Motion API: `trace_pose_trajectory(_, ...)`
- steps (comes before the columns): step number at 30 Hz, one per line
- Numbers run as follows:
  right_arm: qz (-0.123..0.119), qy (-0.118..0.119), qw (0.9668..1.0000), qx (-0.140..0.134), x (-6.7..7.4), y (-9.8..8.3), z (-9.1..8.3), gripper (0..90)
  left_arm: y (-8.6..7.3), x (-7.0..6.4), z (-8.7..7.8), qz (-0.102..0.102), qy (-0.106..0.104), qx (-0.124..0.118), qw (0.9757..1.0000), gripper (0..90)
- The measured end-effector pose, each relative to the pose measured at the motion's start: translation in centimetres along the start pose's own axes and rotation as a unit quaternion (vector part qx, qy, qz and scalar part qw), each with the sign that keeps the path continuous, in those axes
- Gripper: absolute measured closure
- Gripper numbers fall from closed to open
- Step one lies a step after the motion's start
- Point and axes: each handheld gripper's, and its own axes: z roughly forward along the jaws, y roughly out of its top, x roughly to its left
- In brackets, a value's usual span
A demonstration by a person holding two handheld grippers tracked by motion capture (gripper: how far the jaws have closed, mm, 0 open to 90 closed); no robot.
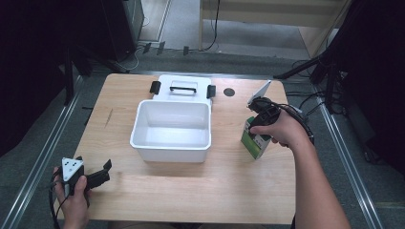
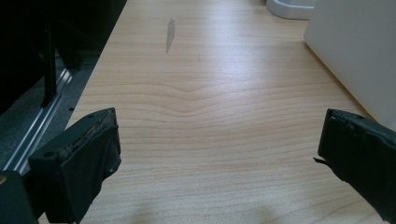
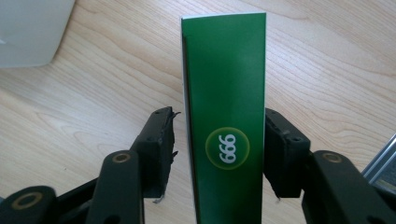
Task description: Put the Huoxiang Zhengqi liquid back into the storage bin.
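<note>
A green carton [image 1: 254,140] with a white "999" badge stands upright on the wooden table [image 1: 191,191], right of the white bin. My right gripper [image 1: 256,128] comes down on it from above. In the right gripper view the carton [image 3: 224,116] stands between the jaws of that gripper [image 3: 219,135]. One pad [image 3: 275,149] touches its side, while the other pad [image 3: 163,144] is a sliver away. My left gripper [image 1: 104,172] rests at the table's near left corner. Its jaws stand wide apart over bare wood [image 2: 219,140].
An open white bin [image 1: 138,119] sits mid-table with its lid [image 1: 184,86] lying behind it. The bin's wall [image 2: 359,46] rises at the right of the left gripper view, and its corner [image 3: 32,28] shows at the top left of the right gripper view. A dark round mark [image 1: 229,92] lies behind the carton.
</note>
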Motion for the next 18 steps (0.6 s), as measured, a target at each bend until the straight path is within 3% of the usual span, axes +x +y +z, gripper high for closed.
trace_pose_trajectory(6,-0.007,-0.006,1.0,-0.002,-0.13,0.12,0.01,62.3,0.0,0.01,0.01,-0.001,0.0,0.0,1.0,0.1)
trace_pose_trajectory(11,-0.052,-0.008,0.9986,-0.003,-0.2,0.01,-0.14,64.5,0.01,0.02,0.02,0.0,-0.001,0.0,1.0,0.1)
trace_pose_trajectory(13,-0.059,-0.007,0.9983,0.001,-0.13,0.0,-0.17,64.5,0.01,0.03,0.02,0.0,-0.001,0.001,1.0,0.1)
trace_pose_trajectory(14,-0.076,-0.008,0.9971,0.002,0.02,-0.03,-0.21,64.6,0.01,0.03,0.03,0.0,-0.001,0.001,1.0,0.1)
trace_pose_trajectory(18,-0.103,-0.021,0.9945,-0.003,0.4,-0.03,-0.7,64.6,0.01,0.02,0.03,0.0,0.0,0.001,1.0,0.1)
